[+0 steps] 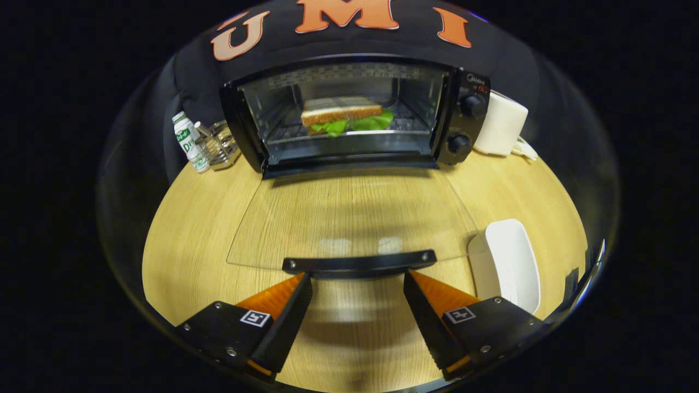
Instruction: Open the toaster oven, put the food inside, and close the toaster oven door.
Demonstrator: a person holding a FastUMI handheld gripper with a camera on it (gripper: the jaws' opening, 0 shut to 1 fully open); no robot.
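My gripper [357, 281] is spread wide, holding nothing, tips just short of the door handle [359, 263]. Glass door [355, 213] lies flat open beyond it. Sandwich [345, 116] is on the rack inside the toaster oven [355, 109]. Risk: pinching off-centre, handle slips, door drops back.

Wooden table [180, 240] carries toaster oven [355, 114], white plate [510, 262], bottle [188, 142], glass holder [221, 144], white appliance [499, 130].
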